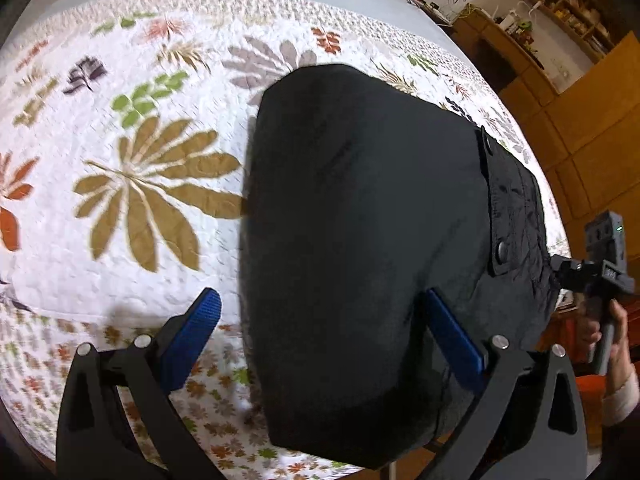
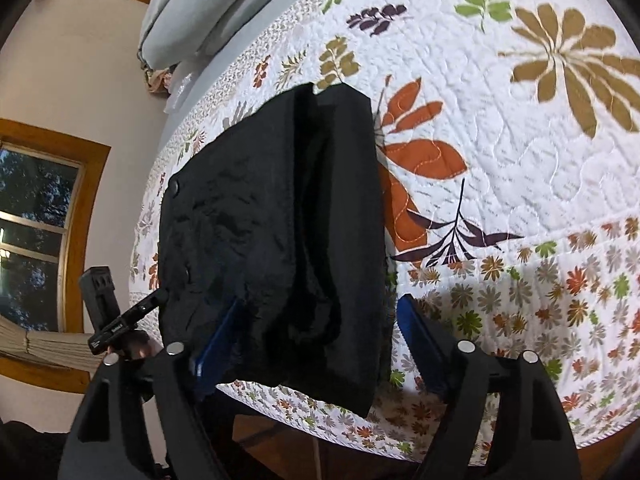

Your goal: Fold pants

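Left wrist view: the black pants (image 1: pixel 360 220) lie as a folded bundle on the leaf-print quilt (image 1: pixel 140 160), near the bed's front edge, with a snap-buttoned pocket flap (image 1: pixel 494 208) on the side towards the other gripper. The bundle's long axis runs away from the camera, roughly in line with the way both grippers point. The left gripper (image 1: pixel 324 340) has its blue pads spread wide; one pad rests over the quilt clear of the fabric, while the other sits against or just above the bundle's near part, so the pants lie ahead and to that side. Nothing is pinched.

In the right wrist view the same pants (image 2: pixel 272 220) show a thick stacked edge and a crinkled outer layer. The right gripper (image 2: pixel 320 344) straddles the near end, pads spread and well apart, with fabric lying between them but not squeezed. The left gripper's body (image 2: pixel 108 316) appears just beside the bundle's far flank.

Both hands are close to the near end; the right one seems better centred on it. The fold looks largely done, so the coming move likely depends on that near edge.
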`<state>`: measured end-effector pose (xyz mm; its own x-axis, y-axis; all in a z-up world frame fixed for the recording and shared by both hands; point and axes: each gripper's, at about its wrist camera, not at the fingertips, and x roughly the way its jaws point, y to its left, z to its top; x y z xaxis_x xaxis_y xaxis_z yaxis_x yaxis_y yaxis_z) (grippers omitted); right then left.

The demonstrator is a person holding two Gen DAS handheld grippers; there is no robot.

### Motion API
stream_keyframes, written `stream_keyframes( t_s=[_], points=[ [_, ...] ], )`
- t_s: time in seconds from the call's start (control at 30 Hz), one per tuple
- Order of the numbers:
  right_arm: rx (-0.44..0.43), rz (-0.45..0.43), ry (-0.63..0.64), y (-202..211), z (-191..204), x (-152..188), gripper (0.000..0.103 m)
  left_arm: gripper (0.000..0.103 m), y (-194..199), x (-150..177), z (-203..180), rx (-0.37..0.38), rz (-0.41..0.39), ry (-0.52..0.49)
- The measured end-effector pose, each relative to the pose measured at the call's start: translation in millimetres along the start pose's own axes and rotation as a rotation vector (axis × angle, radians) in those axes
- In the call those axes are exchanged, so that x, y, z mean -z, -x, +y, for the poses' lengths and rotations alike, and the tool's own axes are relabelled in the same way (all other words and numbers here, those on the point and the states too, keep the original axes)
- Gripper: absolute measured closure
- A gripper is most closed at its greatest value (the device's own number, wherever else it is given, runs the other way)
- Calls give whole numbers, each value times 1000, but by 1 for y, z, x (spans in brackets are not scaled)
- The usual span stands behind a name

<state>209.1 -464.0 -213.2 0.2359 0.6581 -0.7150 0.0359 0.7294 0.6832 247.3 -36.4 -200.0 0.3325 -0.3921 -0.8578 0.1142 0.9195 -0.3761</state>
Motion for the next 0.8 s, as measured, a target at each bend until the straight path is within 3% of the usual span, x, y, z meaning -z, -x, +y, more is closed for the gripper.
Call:
stream_keyframes(
  t_s=[0.13,0.37,0.53,0.67,0.8],
  points=[
    [-47,35,-37,-8,-6,1,16,2,-17,-5,3,82,78,53],
    [-103,101,-55,-32,-9,-2,8,2,-29,-12,2,84,114,42],
    [-104,111,20,-42,8,0,6,2,-32,-15,9,137,128,76],
    [-31,99,124,-44,25,4,18,2,-29,-16,12,188,113,142],
    [-47,82,131,-38,26,4,30,2,-29,-14,19,223,113,147]
  ],
)
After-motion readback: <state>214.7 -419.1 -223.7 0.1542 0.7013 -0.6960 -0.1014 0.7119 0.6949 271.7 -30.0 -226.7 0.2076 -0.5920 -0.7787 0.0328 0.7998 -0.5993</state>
